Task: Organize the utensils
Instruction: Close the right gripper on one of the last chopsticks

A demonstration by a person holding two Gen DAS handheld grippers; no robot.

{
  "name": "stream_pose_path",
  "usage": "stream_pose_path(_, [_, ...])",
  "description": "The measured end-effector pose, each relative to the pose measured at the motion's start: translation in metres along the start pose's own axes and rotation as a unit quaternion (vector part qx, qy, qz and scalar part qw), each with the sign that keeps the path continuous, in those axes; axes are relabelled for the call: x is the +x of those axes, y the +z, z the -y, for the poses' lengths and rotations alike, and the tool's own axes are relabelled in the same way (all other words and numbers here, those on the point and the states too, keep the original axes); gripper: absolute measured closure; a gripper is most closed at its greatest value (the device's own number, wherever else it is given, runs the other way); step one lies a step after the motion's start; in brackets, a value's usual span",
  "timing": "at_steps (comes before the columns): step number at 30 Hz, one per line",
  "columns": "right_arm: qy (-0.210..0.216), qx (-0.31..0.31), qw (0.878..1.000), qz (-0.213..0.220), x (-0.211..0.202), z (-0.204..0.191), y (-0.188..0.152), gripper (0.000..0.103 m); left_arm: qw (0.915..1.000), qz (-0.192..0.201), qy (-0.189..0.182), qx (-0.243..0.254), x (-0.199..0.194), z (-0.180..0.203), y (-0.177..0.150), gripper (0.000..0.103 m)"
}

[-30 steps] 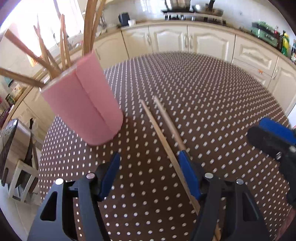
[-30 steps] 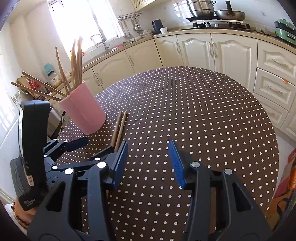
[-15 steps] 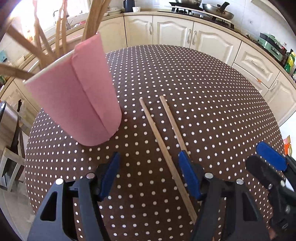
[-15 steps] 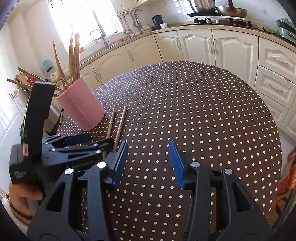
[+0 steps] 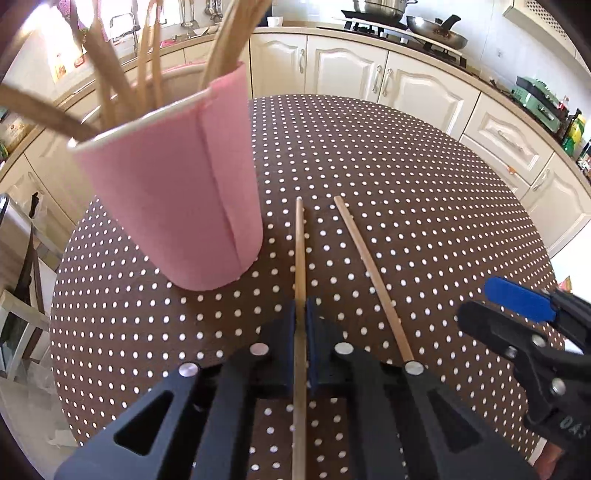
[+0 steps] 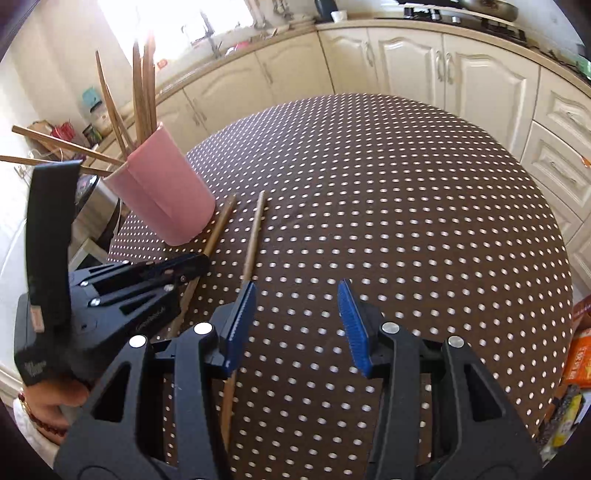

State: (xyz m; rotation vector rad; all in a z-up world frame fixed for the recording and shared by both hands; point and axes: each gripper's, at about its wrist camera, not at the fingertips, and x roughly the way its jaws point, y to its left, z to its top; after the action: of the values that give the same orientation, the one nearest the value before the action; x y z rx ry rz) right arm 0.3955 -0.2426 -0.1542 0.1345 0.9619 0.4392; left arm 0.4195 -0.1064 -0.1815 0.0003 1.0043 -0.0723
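Observation:
A pink cup (image 5: 177,199) with several wooden chopsticks standing in it sits at the left of the dotted brown table (image 5: 406,184). Two loose chopsticks lie beside it. My left gripper (image 5: 301,306) is shut on the one nearer the cup (image 5: 299,251), gripping it partway along. The other chopstick (image 5: 369,273) lies free to its right. In the right wrist view my right gripper (image 6: 297,314) stands open over the table with nothing between its pads. The free chopstick (image 6: 255,236) runs under its left finger (image 6: 240,321). The left gripper (image 6: 199,262) shows there too, beside the cup (image 6: 173,199).
Cream kitchen cabinets (image 5: 417,85) curve round behind the table, with a pan (image 5: 439,31) on the hob above. An orange box (image 6: 580,354) stands off the table's right edge. A chair (image 5: 22,295) stands low beyond the left edge.
My left gripper was open around the chopsticks and is now shut on the one nearer the cup. The right gripper has shifted left, up against the free chopstick.

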Motion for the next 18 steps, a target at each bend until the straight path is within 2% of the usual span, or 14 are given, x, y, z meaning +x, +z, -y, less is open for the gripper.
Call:
stream_pose_path(6, [-0.002,-0.009,0.999,-0.047,0.026,-0.022,0.012,0.057,0.9997,-0.002,-0.021,0.012,-0.010,-0.012,-0.017,0.097])
stream_pose_path(14, [-0.041,-0.025,0.994,-0.100,0.056,-0.044,0.033,0.058,0.9991,-0.012,-0.039,0.014,-0.025,-0.046,-0.029,0.097])
stream_pose_path(18, [-0.078,-0.044,0.988,-0.122,0.063,-0.059,0.039,0.072,0.9984,-0.022,-0.047,0.023,-0.026,-0.058,-0.031,0.097])
